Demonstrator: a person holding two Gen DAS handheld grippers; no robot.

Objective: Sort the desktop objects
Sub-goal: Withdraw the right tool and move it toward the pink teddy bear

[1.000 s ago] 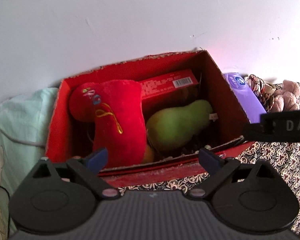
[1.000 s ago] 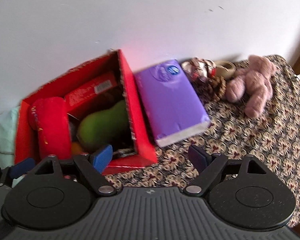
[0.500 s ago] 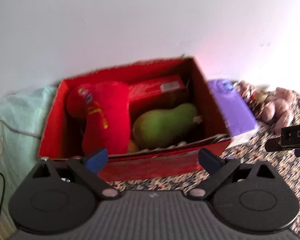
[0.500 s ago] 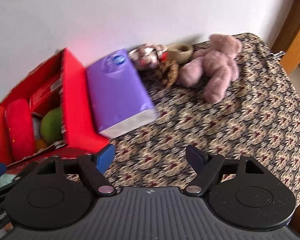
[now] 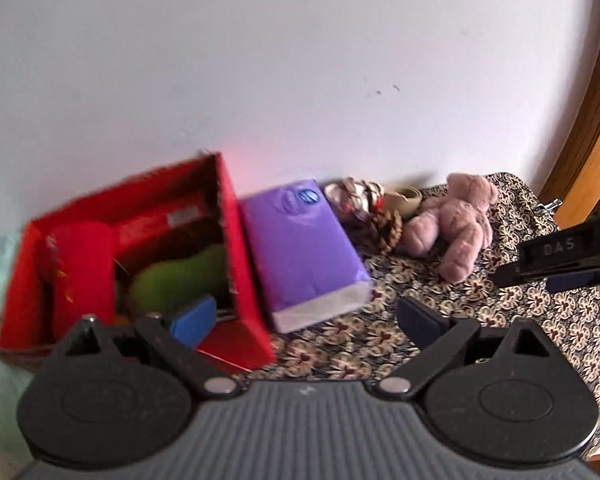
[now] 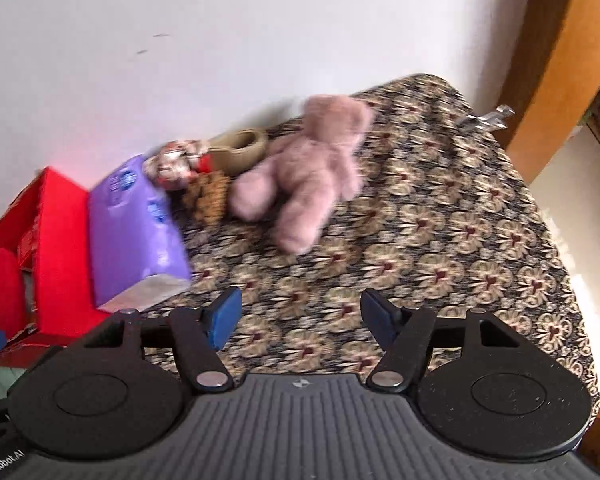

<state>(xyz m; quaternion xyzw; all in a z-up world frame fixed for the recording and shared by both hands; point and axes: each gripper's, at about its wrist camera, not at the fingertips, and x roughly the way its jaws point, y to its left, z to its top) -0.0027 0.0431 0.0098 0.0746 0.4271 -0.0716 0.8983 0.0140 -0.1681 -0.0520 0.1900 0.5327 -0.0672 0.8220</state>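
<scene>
left wrist view, reading left to right: a red box [image 5: 252, 280] stands open at the table's left end against the white wall [image 5: 300, 60], with a red plush [image 5: 82, 268] upright at its left side, a red carton [image 5: 160, 216] along the back and a green pear plush [image 5: 180, 276] lying with its narrow end up toward the right. touching the box's right wall lies a purple tissue pack [image 5: 300, 248], long axis running from the wall toward the camera, its pale end nearest. past it a patterned bundle [image 5: 356, 194], a pinecone [image 5: 384, 228] and a tape roll [image 5: 404, 200] cluster by the wall, then a pink teddy bear [image 5: 456, 224] on its back, head toward the wall, legs toward the camera, on the floral tablecloth [image 5: 440, 292]. the left gripper [image 5: 304, 316] hovers with jaws spread wide, gripping nothing. the right gripper [image 5: 564, 256] juts in at the right edge, side-on.

right wrist view shows what the other lacks: a wooden frame [image 6: 548, 60], pale floor beyond the table's right edge, and a metal fitting [image 6: 486, 118] at the far corner. here the right gripper's jaws stand wide apart over bare cloth, empty. the box interior is mostly cut off here.

against a second ago, the left camera has swung right: the box filled its centre then, and the bear sat at the edge. the right camera has also swung right, from the box and tissue pack to the bear and table end.
</scene>
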